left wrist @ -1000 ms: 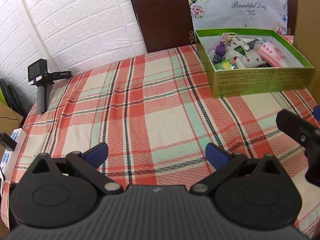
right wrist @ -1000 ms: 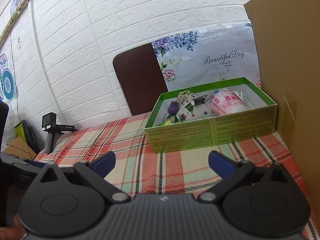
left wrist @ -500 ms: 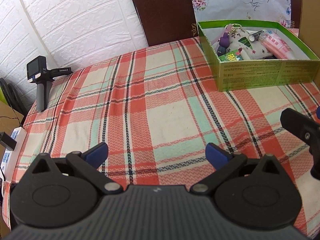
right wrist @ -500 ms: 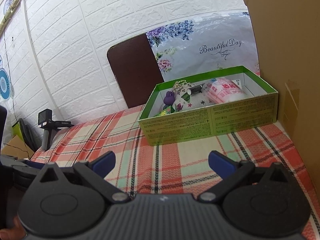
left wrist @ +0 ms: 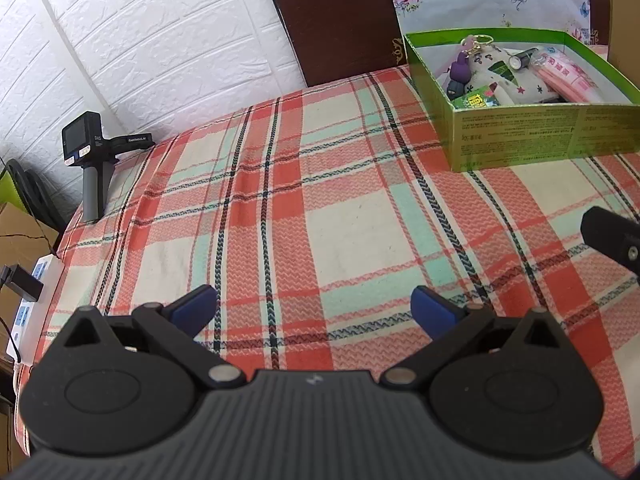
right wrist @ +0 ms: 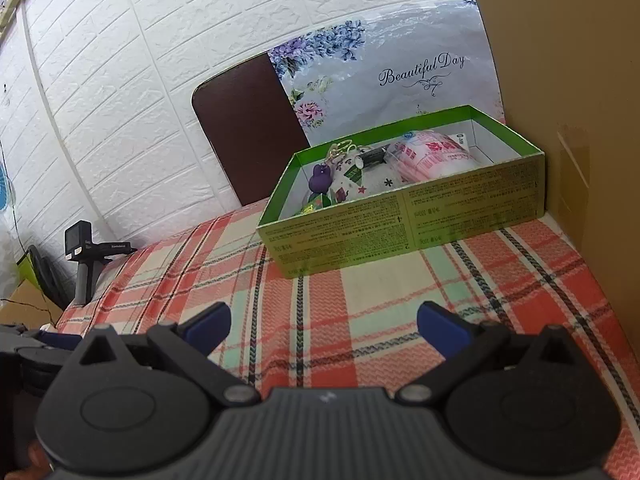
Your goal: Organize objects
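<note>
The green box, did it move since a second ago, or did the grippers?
The grippers moved. The left gripper swung left, so the box slid to its picture's right edge. The right gripper turned slightly right. Both stayed open and empty. The box and its contents stayed put on the cloth.

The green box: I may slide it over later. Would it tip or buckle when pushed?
The green box is low and wide, so it probably slides rather than tips. Its thin card walls may flex. The plaid cloth beneath could bunch up.
</note>
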Action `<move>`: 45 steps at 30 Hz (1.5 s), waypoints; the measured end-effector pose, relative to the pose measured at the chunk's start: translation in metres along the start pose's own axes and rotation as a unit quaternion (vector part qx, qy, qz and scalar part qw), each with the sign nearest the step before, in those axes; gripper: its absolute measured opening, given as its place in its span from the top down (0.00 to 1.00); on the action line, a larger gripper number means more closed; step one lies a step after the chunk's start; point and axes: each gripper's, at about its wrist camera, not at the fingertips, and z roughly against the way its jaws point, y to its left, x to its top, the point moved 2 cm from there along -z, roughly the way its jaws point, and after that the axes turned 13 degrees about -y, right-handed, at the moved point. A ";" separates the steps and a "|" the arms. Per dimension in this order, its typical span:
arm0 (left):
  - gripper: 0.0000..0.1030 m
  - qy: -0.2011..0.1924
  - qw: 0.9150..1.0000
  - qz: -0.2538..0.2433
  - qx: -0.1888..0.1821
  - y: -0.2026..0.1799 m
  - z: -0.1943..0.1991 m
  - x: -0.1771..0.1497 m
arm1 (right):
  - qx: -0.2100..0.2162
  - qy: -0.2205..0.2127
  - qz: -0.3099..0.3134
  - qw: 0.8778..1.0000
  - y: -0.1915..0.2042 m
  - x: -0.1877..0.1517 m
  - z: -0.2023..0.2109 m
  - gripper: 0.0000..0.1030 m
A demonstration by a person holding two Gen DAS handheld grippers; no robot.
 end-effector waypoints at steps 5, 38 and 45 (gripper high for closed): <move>0.00 -0.001 1.000 -0.002 0.005 0.001 -0.001 -0.001 | 0.001 0.001 0.000 1.000 0.001 -0.001 0.000 0.00; 0.00 0.016 1.000 -0.002 0.011 0.002 -0.016 -0.006 | -0.006 0.017 -0.005 1.000 0.002 -0.008 -0.013 0.00; 0.00 0.020 1.000 0.000 0.011 0.003 -0.019 -0.007 | -0.006 0.021 -0.004 1.000 0.001 -0.010 -0.016 0.00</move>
